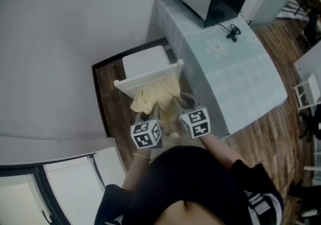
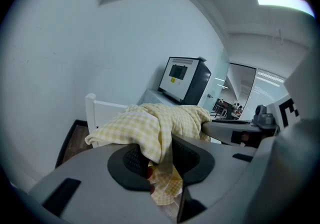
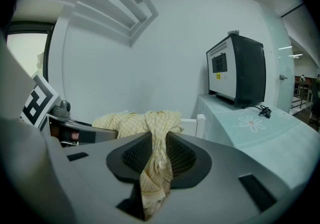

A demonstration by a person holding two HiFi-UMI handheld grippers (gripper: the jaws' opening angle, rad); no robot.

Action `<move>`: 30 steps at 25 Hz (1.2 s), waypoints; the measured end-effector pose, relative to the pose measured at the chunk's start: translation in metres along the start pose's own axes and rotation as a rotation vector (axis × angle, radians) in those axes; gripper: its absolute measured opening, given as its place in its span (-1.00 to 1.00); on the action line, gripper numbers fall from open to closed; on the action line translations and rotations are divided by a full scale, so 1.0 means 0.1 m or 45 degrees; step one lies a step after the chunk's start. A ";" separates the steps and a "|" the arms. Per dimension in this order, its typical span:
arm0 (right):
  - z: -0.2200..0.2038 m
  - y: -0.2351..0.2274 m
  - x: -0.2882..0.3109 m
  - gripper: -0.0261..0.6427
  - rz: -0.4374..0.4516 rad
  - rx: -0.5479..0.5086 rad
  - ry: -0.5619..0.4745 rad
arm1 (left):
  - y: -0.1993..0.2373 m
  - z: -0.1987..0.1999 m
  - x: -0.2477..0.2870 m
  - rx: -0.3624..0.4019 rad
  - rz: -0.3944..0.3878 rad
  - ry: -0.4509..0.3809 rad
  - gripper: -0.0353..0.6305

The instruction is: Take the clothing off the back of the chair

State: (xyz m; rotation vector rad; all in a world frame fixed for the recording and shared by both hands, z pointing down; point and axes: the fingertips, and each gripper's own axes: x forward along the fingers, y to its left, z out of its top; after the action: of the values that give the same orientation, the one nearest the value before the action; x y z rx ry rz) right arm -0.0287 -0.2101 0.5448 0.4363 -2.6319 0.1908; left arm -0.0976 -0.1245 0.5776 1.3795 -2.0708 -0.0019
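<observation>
Grasp stage done: the left gripper (image 2: 159,162) and the right gripper (image 3: 156,160) are each clamping a fold of the pale yellow checked cloth garment (image 1: 158,93). The garment is lying bunched over the top rail of the white wooden chair (image 1: 146,62). Lifting it clear is, by appearance, remaining.

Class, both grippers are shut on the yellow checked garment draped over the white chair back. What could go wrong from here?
The garment lies over the back of the chair; a low pull might snag it and tip the chair. The left gripper and right gripper each pinch only a narrow fold, which may slip out.
</observation>
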 end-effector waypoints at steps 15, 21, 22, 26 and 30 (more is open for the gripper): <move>0.06 0.61 -0.31 -0.62 -0.072 0.089 -0.049 | 0.19 0.02 -0.62 0.067 -0.061 0.011 -0.60; 0.03 0.90 -0.51 -0.62 -0.122 0.115 -0.074 | 0.26 -0.02 -0.94 0.104 -0.113 0.023 -0.60; 0.02 0.94 -0.53 -0.62 -0.130 0.120 -0.078 | 0.27 -0.03 -0.98 0.112 -0.121 0.025 -0.60; -0.03 1.12 -0.62 -0.62 -0.152 0.137 -0.072 | 0.33 -0.10 -1.12 0.131 -0.152 0.035 -0.60; -0.08 1.26 -0.72 -0.62 -0.174 0.153 -0.067 | 0.36 -0.17 -1.24 0.141 -0.175 0.050 -0.60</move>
State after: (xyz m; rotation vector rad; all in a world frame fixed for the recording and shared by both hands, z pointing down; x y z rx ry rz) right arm -0.0069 -0.0704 0.5114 0.6681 -2.6389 0.2977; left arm -0.0893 -0.0002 0.5406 1.5748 -1.9655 0.0826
